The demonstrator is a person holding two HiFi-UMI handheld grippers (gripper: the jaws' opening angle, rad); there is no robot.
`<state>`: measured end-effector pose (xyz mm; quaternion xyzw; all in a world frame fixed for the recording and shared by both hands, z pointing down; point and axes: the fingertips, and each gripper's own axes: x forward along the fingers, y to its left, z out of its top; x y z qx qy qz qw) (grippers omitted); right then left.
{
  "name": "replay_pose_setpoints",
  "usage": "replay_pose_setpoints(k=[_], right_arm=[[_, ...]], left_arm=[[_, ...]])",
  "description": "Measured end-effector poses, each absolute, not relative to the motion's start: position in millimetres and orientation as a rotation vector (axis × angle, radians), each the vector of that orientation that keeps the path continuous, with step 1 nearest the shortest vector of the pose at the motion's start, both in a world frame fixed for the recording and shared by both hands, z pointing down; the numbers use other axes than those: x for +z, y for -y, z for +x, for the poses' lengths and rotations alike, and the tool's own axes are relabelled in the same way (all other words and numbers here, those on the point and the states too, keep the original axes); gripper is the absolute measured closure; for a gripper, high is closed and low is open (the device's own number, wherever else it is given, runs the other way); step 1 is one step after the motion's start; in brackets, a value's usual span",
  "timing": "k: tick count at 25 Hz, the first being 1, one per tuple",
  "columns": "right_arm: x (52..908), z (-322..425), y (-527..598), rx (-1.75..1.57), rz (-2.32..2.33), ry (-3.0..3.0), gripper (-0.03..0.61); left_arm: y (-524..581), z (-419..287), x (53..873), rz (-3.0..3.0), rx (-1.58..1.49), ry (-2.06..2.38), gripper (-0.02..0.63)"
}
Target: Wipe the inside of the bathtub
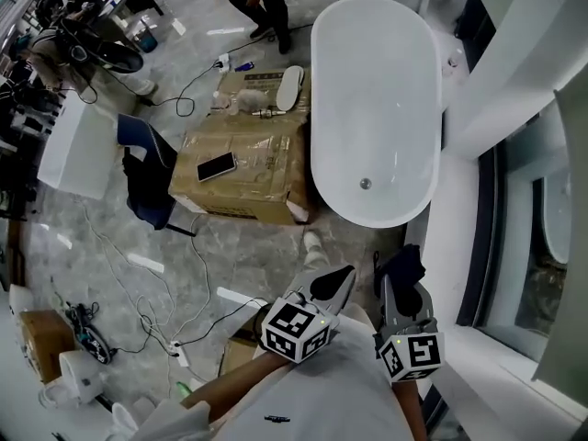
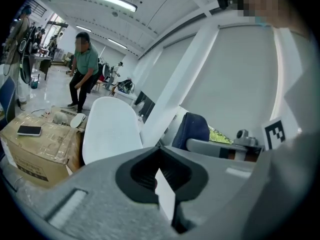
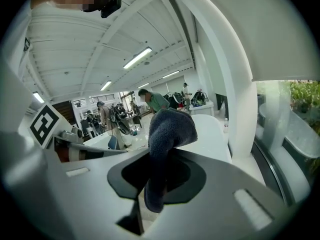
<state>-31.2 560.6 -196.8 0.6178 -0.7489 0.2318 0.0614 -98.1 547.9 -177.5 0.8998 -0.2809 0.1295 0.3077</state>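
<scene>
While both grippers hang low in front of the person's white-clad body in the head view, the white oval freestanding bathtub [image 1: 371, 90] stands well apart from them, farther ahead on the grey marbled floor [image 1: 248, 255], with its small round metal drain [image 1: 365, 184] near the end closer to the person. The right gripper [image 1: 405, 290] has its jaws pinched on a dark blue-grey terry cloth [image 1: 405, 265]; in the right gripper view the cloth [image 3: 169, 130] rises out of the right gripper [image 3: 160, 178] and folds over at the top, with the bathtub [image 3: 209, 130] behind it and not touching it. The left gripper [image 1: 334, 283] has its jaws pressed together, and the left gripper view shows nothing between them at the left gripper [image 2: 163, 178], only a thin pale slit. From that view the bathtub [image 2: 109, 129] stands ahead to the left and the cloth [image 2: 193, 129] shows to the right. Beside the bathtub's left flank sits a brown taped cardboard box [image 1: 253, 186], which carries a black smartphone [image 1: 217, 166] and, at its far end, a white oval piece [image 1: 290, 87]. A dark blue chair [image 1: 145, 168] stands just left of the box. A person in a green shirt [image 2: 85, 64] stands beyond the box, leaning forward.
</scene>
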Motion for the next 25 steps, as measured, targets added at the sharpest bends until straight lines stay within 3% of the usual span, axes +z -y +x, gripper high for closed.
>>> replay_pose_setpoints(k=[12, 25], right_arm=[[-220, -45, -423, 0.617, 1.805, 2.269, 0.526], [-258, -127, -318, 0.399, 1.453, 2.423, 0.525]], left_arm=[[-414, -119, -186, 2.342, 0.256, 0.788, 0.615], [-329, -175, -198, 2.325, 0.105, 0.884, 0.615]])
